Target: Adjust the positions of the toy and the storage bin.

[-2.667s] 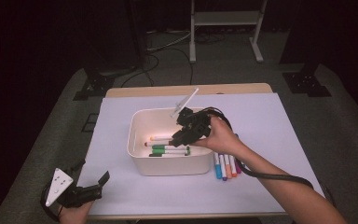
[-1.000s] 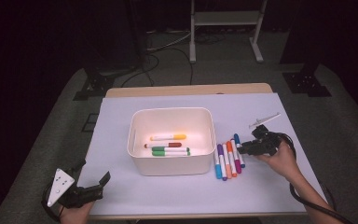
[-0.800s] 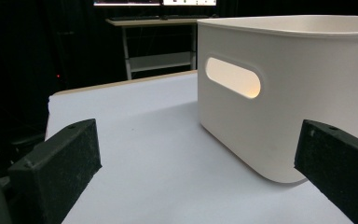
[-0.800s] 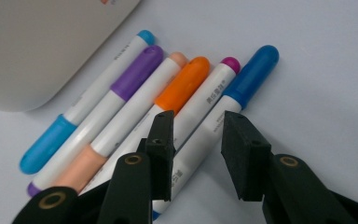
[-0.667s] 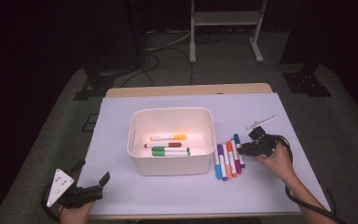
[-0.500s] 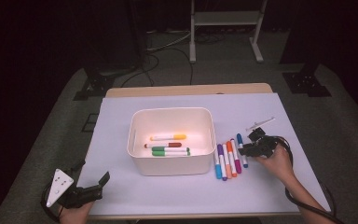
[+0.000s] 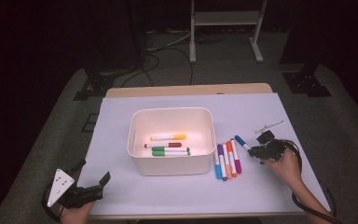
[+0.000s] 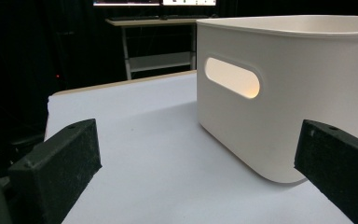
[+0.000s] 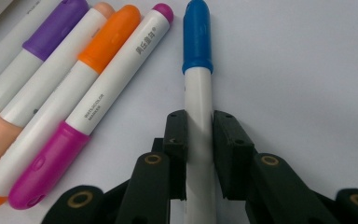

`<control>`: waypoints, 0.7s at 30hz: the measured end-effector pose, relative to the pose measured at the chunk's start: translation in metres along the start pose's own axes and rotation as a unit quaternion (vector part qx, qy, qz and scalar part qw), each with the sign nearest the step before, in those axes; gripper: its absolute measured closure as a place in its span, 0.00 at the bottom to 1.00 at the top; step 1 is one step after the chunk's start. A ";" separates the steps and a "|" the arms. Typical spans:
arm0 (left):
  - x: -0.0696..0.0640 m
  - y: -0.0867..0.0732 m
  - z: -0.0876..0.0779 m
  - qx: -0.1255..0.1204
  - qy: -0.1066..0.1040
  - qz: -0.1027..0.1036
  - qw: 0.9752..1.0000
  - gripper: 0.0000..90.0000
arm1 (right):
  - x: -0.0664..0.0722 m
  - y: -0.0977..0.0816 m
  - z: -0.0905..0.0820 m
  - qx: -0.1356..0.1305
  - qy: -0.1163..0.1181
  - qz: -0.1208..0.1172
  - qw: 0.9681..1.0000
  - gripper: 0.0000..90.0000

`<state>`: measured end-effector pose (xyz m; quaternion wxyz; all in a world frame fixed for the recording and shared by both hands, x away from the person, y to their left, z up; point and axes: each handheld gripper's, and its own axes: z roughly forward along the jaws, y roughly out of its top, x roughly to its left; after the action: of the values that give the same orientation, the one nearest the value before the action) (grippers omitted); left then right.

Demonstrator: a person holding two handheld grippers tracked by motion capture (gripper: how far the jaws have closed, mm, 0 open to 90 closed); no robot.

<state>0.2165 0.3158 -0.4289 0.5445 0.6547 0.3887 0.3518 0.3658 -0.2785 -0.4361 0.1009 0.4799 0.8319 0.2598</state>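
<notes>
A white bin [image 7: 171, 111] in the middle of the mat holds an orange-capped marker [image 7: 168, 137], a red one [image 7: 163, 145] and a green one [image 7: 170, 151]. Right of the bin lie several markers, the blue marker [image 7: 240, 141] outermost. My right gripper [image 7: 256, 150] has just been closing and is shut on the blue marker [image 9: 197, 46], its pads [image 9: 230, 140] pressing the white barrel near the mat. My left gripper [image 7: 95, 184] rests at the mat's front left, open, facing the bin [image 8: 279, 93] with nothing between its jaws.
Beside the blue marker lie a magenta marker [image 9: 112, 88], an orange marker [image 9: 74, 79] and a purple marker [image 9: 28, 65], close together. A light blue marker [image 7: 217, 166] lies nearest the bin. The lilac mat [image 7: 261, 112] covers most of the wooden table [image 7: 186, 89].
My right gripper left the bin, moved to the markers on the right, sank toward the mat and closed its jaws on the blue marker. The left gripper has not moved.
</notes>
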 end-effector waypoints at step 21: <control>-0.001 0.000 0.002 0.001 -0.001 0.002 1.000 0.00 | 0.007 0.002 -0.068 -0.054 0.079 0.004 0.995 0.84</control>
<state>0.2174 0.3142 -0.4293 0.5435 0.6566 0.3874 0.3513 0.3350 -0.2948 -0.3772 0.0600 0.4549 0.8201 0.3418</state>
